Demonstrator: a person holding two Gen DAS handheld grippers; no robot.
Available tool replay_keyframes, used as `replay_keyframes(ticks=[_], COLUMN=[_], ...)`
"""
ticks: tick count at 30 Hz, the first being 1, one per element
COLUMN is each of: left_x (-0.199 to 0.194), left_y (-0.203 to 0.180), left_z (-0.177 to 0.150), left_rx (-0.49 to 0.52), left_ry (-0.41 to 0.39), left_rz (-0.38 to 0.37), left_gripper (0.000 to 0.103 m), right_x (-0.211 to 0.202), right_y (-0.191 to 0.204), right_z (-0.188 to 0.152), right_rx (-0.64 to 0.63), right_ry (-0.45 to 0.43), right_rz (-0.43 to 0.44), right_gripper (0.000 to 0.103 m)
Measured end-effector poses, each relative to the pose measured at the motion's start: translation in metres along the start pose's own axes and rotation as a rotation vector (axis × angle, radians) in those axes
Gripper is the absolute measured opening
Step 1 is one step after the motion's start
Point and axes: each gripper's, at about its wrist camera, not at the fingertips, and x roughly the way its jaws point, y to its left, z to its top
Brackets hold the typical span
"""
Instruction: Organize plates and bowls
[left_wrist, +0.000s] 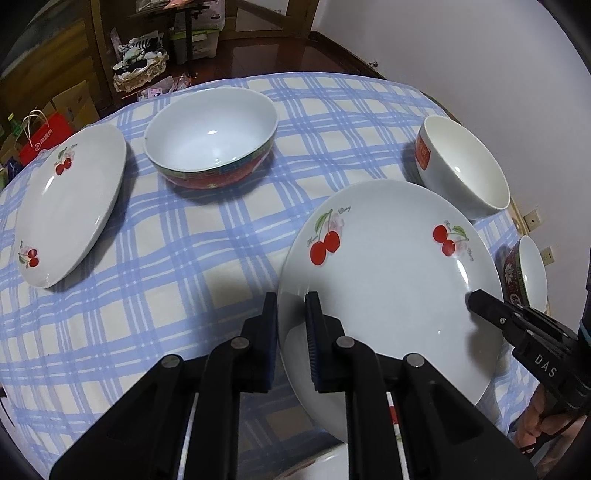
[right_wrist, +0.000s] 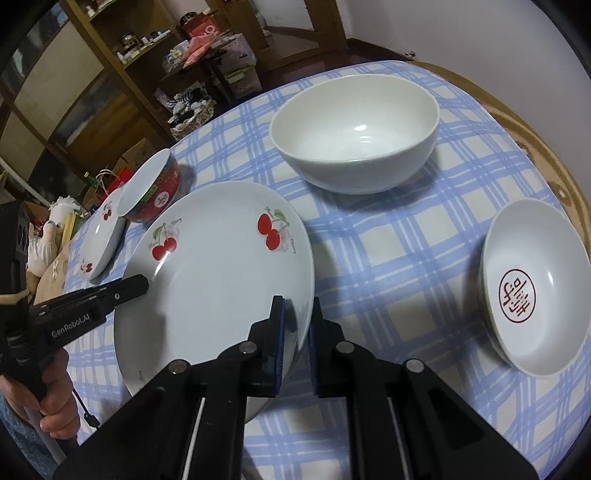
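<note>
Both black grippers, left gripper (left_wrist: 291, 314) and right gripper (right_wrist: 297, 317), have round silver pivots and seemingly blue-edged pads.

- Two grippers: the left gripper (left_wrist: 291, 306) and the right gripper (right_wrist: 297, 308).
- Two cherry plates: the near cherry plate (left_wrist: 388, 280) and the far-left cherry plate (left_wrist: 70, 206).
- Two white bowls: one plain white bowl (right_wrist: 354, 133) and one shallow bowl with a red emblem (right_wrist: 532, 291).
- One red-sided bowl (left_wrist: 210, 136), far on the table (left_wrist: 177, 258).
- One checked tablecloth (right_wrist: 388, 266).

Below the left tool (left_wrist: 291, 306), another dish (left_wrist: 325, 459) was mostly hidden by its frame and cut off by the picture's bottom edge; its pattern was unreadable.
</note>
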Motion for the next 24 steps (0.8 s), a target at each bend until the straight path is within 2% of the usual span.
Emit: replay_keyframes(ticks=[15,24], left_x=[-0.031,-0.065], left_y=[0.011,0.013], left_z=[-0.019,-0.040], left_rx=[-0.022,-0.016], left_ry=[-0.014,-0.041], left_rz=[-0.002,-0.002], left_gripper=[0.014,0.013], right_x=[-0.023,-0.051], right_y=[0.016,0.028], right_z=[-0.017,-0.036], right_rx=[0.004,-0.015], right_ry=[0.002,-0.019], right_rz=[0.060,0.078], right_gripper=[0.011,0.010])
